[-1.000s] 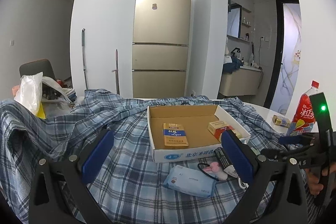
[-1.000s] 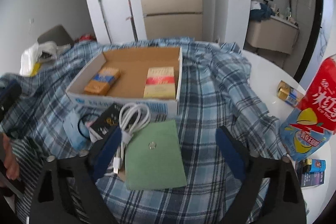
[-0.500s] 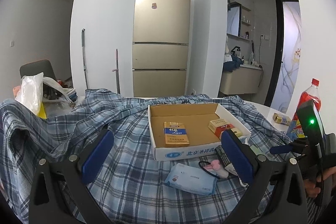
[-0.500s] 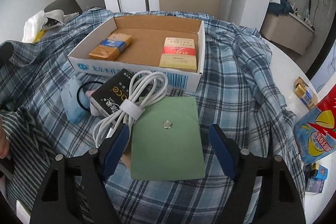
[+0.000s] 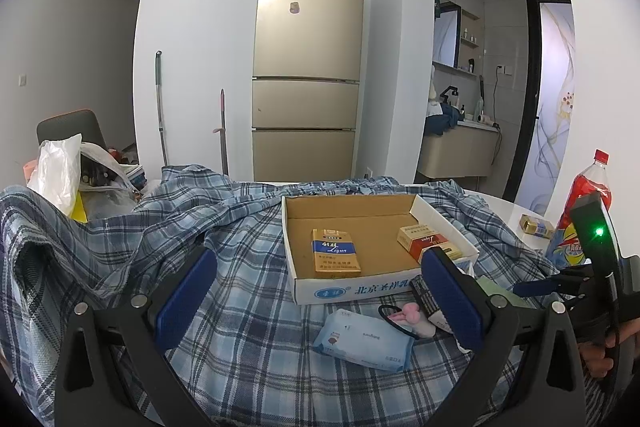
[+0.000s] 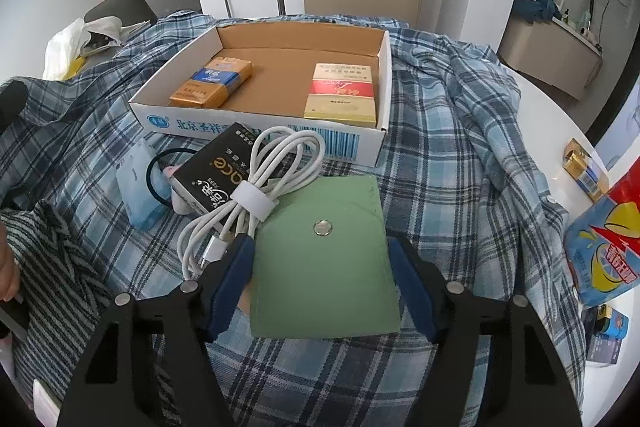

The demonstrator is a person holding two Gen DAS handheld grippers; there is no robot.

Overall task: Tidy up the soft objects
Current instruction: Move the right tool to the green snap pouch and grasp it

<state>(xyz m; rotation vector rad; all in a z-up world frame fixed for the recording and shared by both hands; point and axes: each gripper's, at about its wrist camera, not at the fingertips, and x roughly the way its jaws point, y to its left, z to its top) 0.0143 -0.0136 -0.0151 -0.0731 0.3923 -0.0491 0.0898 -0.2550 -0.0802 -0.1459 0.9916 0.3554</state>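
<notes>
A green snap pouch (image 6: 324, 259) lies flat on the plaid shirt (image 6: 460, 147) in front of a cardboard tray (image 6: 384, 87). My right gripper (image 6: 322, 287) is open, its jaws on either side of the pouch's near half; contact is unclear. A coiled white cable (image 6: 264, 187) lies on a black box (image 6: 218, 167) left of the pouch. A blue tissue pack (image 5: 364, 341) and a black hair tie with a pink charm (image 5: 404, 317) lie further left. My left gripper (image 5: 316, 297) is open and empty, held above the shirt before the tray (image 5: 304, 291).
The tray holds an orange-blue pack (image 6: 212, 83) and a red-yellow pack (image 6: 342, 95). A red drink bottle (image 6: 608, 239) and a small yellow pack (image 6: 586, 175) stand on the white table at right. A plastic bag (image 5: 56, 171) sits at far left.
My right gripper has moved down and forward, bringing its open jaws to either side of the green pouch. The left gripper has stayed nearly still.
</notes>
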